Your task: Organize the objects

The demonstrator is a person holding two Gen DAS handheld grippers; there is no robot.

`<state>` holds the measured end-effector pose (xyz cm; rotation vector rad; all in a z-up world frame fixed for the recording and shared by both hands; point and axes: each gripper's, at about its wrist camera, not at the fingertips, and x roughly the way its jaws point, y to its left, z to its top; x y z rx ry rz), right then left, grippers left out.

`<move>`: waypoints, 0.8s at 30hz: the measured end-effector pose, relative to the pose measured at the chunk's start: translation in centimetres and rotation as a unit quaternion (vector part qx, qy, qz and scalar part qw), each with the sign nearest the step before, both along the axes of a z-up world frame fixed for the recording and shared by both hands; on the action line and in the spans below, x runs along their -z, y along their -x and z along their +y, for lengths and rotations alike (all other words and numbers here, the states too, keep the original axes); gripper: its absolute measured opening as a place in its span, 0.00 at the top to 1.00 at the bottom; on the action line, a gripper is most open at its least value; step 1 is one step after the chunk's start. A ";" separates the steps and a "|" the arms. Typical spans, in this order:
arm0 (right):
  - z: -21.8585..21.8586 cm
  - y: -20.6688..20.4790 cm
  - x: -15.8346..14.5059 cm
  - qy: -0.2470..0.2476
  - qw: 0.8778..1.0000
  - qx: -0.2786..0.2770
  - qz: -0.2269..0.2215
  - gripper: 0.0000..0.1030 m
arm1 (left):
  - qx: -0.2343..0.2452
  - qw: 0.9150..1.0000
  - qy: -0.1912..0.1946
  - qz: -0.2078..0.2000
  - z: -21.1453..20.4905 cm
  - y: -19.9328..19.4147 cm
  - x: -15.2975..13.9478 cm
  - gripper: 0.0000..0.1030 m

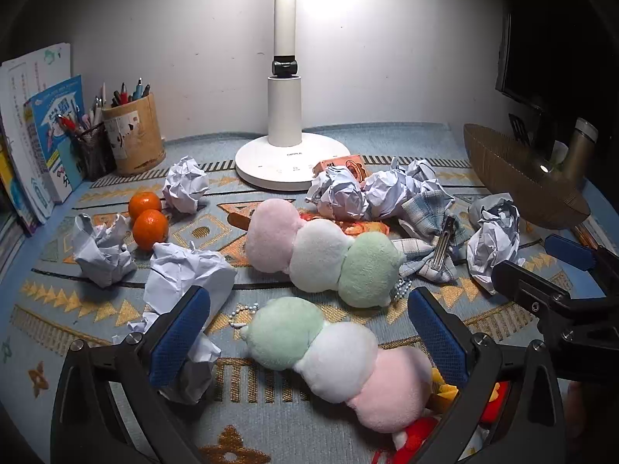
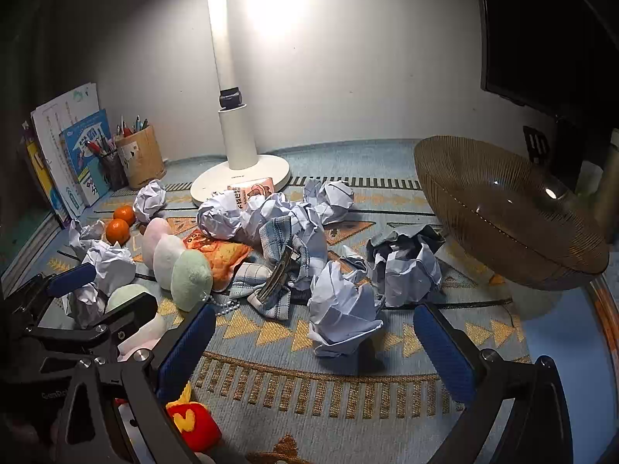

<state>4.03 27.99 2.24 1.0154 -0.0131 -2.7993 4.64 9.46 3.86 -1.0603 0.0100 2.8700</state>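
Two three-ball plush toys lie on the patterned mat: the near one [image 1: 336,355] sits between the open fingers of my left gripper [image 1: 309,332], the far one [image 1: 321,251] lies behind it. Several crumpled paper balls are scattered about; one [image 2: 342,311] lies just ahead of my open, empty right gripper [image 2: 315,340]. Two oranges [image 1: 147,216] sit at the left. A brown ribbed bowl [image 2: 503,208] stands at the right. The right gripper [image 1: 541,266] also shows at the right edge of the left wrist view.
A white desk lamp [image 1: 286,116] stands at the back centre. A pen holder [image 1: 131,135] and books [image 1: 42,127] are at the back left. A checked cloth with a metal clip [image 2: 282,266] and a red plush [image 2: 193,425] lie on the mat.
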 end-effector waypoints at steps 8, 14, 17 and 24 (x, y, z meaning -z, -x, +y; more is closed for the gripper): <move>1.0 0.5 0.3 0.024 1.000 0.008 -0.018 0.00 | 0.002 1.000 0.006 -0.005 0.2 0.2 0.1 0.01; 1.1 0.6 0.4 0.027 0.999 0.010 -0.022 0.00 | 0.006 1.000 0.014 -0.008 0.4 0.2 0.3 0.01; 1.1 0.6 0.5 0.027 0.999 0.011 -0.022 0.00 | 0.007 1.000 0.013 -0.008 0.4 0.1 0.3 0.01; 1.4 0.8 0.6 0.034 0.999 0.013 -0.027 0.00 | 0.008 1.000 0.014 -0.008 0.4 0.1 0.3 0.01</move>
